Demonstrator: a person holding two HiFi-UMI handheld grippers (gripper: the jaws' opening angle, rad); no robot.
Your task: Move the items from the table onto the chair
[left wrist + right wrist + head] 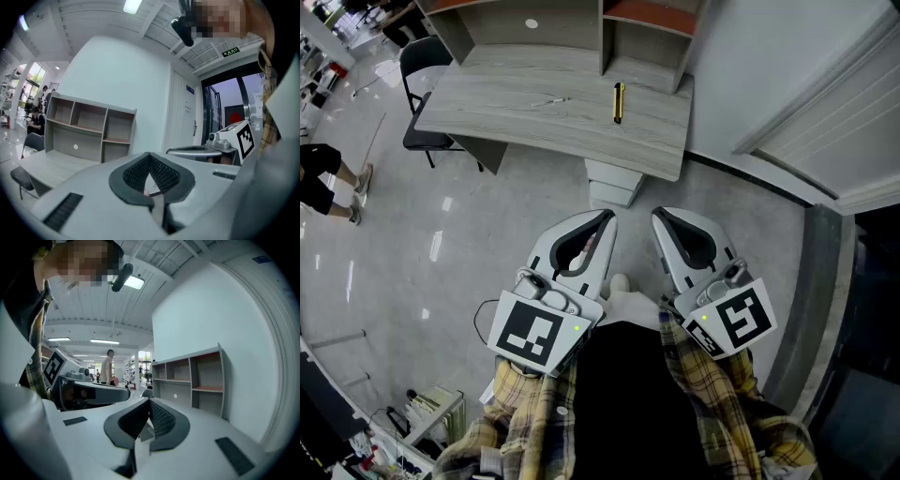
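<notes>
Nearest you, the two smooth white claws hang side by side over the glossy grey floor [412, 244]. The left claw [606, 217] and the right claw [657, 215] each have their ribbed black pads closed together on nothing. Beyond them, a slim yellow-and-black stick-shaped item [618, 101] lies towards the right end of the pale wood-grain desk [516, 112], and the black chair [420, 58] stands at the desk's left end, partly hidden by its edge and well apart from the item.

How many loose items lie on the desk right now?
2: a yellow-and-black tool toward the right of the desk, and a thin pale thing near its middle. The shelf unit may hide more.
</notes>
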